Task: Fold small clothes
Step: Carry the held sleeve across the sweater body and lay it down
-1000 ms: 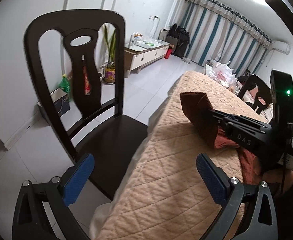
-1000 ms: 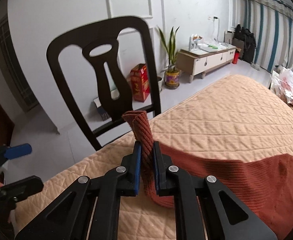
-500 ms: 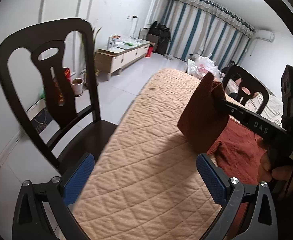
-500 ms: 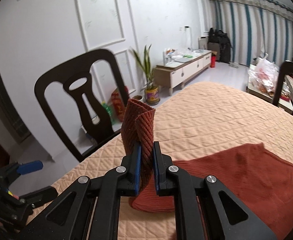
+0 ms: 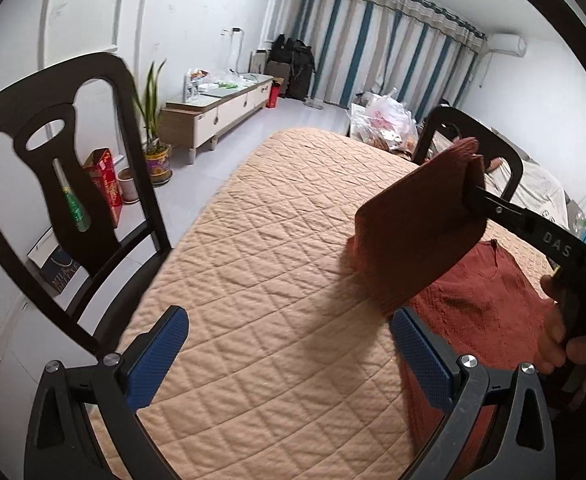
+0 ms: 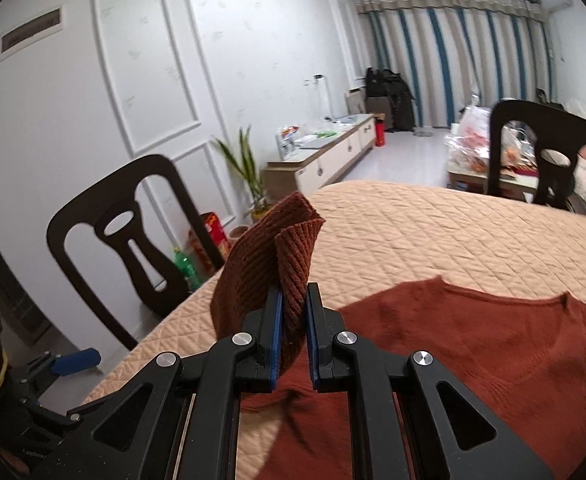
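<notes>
A rust-red knitted sweater (image 6: 473, 352) lies on the quilted beige table cover (image 6: 433, 232). My right gripper (image 6: 293, 300) is shut on a corner of the sweater and holds that flap (image 6: 269, 256) lifted above the table. In the left wrist view the lifted flap (image 5: 417, 232) hangs from the right gripper (image 5: 477, 192), and the rest of the sweater (image 5: 477, 304) lies flat below. My left gripper (image 5: 289, 344) is open and empty, low over the table cover (image 5: 253, 280), left of the sweater.
A dark wooden chair (image 5: 65, 184) stands at the table's left side, and another chair (image 6: 545, 152) at the far end. A low white cabinet (image 5: 213, 116), a potted plant (image 5: 153, 136) and plastic bags (image 5: 385, 120) stand beyond on the floor.
My right gripper has lifted the sweater flap higher and carried it over the garment. My left gripper has swung from the chair side to over the table.
</notes>
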`<state>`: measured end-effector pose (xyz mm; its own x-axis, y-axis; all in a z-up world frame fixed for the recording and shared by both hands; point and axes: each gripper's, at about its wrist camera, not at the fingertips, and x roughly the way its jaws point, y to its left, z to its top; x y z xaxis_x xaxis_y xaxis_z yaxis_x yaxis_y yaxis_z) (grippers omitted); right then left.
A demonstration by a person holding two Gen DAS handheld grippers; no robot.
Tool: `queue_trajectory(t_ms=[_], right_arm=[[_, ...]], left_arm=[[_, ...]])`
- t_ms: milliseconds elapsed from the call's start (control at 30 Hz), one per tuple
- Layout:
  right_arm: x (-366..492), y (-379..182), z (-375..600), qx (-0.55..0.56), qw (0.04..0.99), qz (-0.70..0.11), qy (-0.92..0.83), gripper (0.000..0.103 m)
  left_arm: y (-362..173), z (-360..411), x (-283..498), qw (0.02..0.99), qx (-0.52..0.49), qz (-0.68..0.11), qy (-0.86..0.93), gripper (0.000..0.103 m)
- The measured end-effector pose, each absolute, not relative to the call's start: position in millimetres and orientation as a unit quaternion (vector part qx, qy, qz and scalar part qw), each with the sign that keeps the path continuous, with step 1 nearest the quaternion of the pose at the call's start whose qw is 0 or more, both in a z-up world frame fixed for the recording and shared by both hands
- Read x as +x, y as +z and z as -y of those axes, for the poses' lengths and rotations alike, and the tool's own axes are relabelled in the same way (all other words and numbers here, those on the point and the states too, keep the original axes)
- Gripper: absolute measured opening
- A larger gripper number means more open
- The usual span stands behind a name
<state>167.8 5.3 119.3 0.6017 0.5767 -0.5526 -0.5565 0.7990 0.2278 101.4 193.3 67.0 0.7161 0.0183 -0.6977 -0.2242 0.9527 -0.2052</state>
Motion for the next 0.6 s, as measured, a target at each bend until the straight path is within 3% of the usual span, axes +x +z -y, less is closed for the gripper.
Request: queue_trajectory(t_ms=[600], right_arm=[[187,89,72,0.049,0.903,-0.35,0.245,0.011]], left_arm=[[59,-153,173,0.906,-0.133,-0.4,0.044,0.103]])
